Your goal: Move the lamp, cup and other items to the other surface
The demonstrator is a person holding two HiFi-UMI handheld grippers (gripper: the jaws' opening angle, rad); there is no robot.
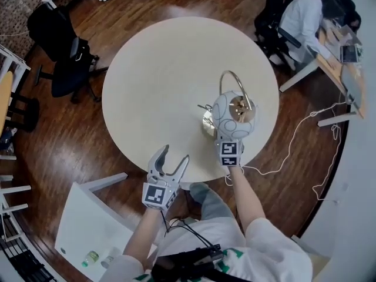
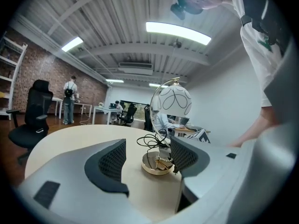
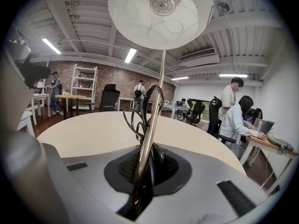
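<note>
A lamp with a white patterned globe shade (image 1: 234, 115), a curved metal stem and a round gold base (image 1: 208, 122) stands near the front right of the round cream table (image 1: 158, 69). My right gripper (image 1: 225, 136) is shut on the lamp's stem (image 3: 152, 125), with the black cord coiled beside it and the shade (image 3: 159, 13) overhead. My left gripper (image 1: 175, 155) hangs open and empty over the table's front edge, left of the lamp. In the left gripper view the gold base (image 2: 156, 164) lies beyond the open left gripper (image 2: 147, 160), low against the tabletop.
A white side table (image 1: 88, 216) with a small bottle (image 1: 89, 257) stands at the lower left. A black office chair (image 1: 61, 46) is left of the round table. People sit at a desk (image 1: 329, 46) at the upper right. A white cable (image 1: 294, 140) runs across the wooden floor.
</note>
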